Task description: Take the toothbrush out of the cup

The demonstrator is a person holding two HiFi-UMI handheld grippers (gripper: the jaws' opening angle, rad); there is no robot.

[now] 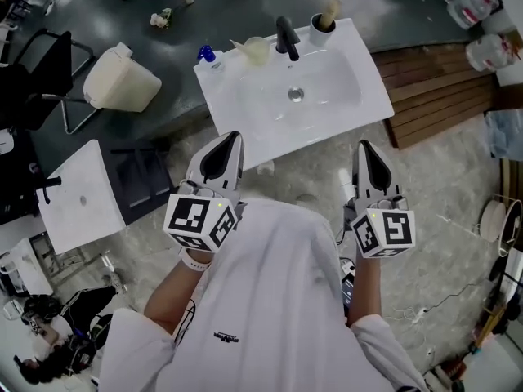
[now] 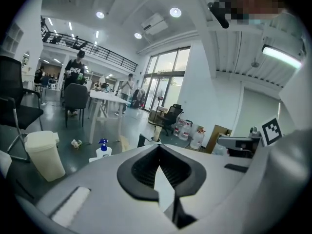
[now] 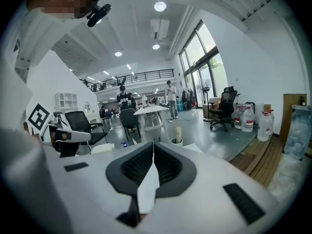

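A white cup (image 1: 321, 29) stands at the back right corner of the white washbasin (image 1: 270, 125), with a pale toothbrush (image 1: 331, 10) upright in it. The left gripper view shows the cup (image 2: 156, 139) just past the jaw tips, and in the right gripper view the toothbrush (image 3: 178, 133) rises from it. Both grippers hang in front of the basin's near edge, well short of the cup. My left gripper (image 1: 236, 135) is shut and holds nothing. My right gripper (image 1: 362, 144) is likewise shut and empty.
A black faucet (image 1: 287, 37), a translucent cup (image 1: 257, 50) and a blue pump bottle (image 1: 207, 54) line the basin's back edge. A cream jerrycan (image 1: 122, 80), a black chair (image 1: 37, 72) and a second white slab (image 1: 78, 193) stand left. Wooden planks (image 1: 433, 88) lie right.
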